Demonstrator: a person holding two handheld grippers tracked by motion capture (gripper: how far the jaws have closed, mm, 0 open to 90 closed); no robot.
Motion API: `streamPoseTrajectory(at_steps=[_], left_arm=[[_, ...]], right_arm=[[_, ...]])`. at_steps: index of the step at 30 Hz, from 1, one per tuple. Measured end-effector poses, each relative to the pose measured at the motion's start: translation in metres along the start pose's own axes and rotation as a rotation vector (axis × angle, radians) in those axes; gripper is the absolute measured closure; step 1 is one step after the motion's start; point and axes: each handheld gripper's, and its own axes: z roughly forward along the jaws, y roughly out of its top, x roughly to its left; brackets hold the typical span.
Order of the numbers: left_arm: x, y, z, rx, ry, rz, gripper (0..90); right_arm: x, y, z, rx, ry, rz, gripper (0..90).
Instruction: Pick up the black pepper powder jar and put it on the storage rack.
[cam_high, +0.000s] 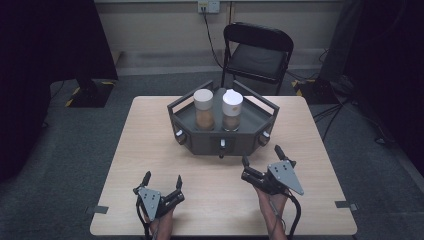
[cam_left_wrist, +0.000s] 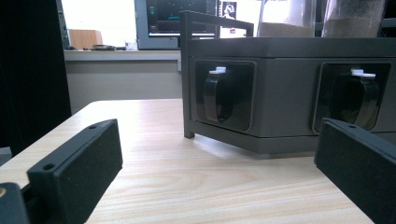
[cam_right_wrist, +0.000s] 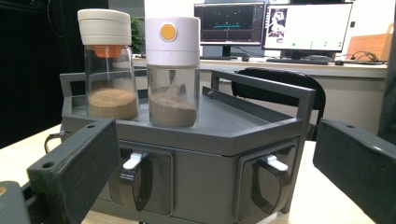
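1. The left claw (cam_high: 162, 181) sits low over the near left part of the tabletop (cam_high: 150, 135), its jaws spread wide apart and holding nothing.
2. The right claw (cam_high: 262, 155) is near the front right of the rack (cam_high: 200, 140), just short of it, jaws also wide apart and empty.
3. The rack is a dark grey, angular tray with a rail around it, standing at the far middle of the tabletop.
4. Two clear jars stand upright side by side on the rack: the left jar (cam_high: 204, 109) has a beige lid, the right jar (cam_high: 232, 110) a white lid. Both hold brown powder in their lower part.
5. In the right gripper view, the white-lidded jar (cam_right_wrist: 173, 70) bears an orange dot on its cap, and the beige-lidded jar (cam_right_wrist: 107, 65) has an orange collar under its lid; they stand just beside each other, and I cannot tell whether they touch.
6. The rack's front faces hold recessed black handles with white tips; two (cam_right_wrist: 135, 179) (cam_right_wrist: 268, 182) show between the right claw's jaws.
7. In the left gripper view, the rack's corner (cam_left_wrist: 224, 93) lies ahead, apart from the jaws, with bare tabletop (cam_left_wrist: 187, 177) between.
8. A black folding chair (cam_high: 257, 55) stands beyond the tabletop.
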Motion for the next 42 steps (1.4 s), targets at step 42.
streamPoseTrajectory(at_steps=[42], left_arm=[[0.001, 0.0, 0.0, 0.0, -0.005, 0.0, 0.0]], right_arm=[[0.005, -0.069, -0.031, 0.016, -0.046, 0.013, 0.0]])
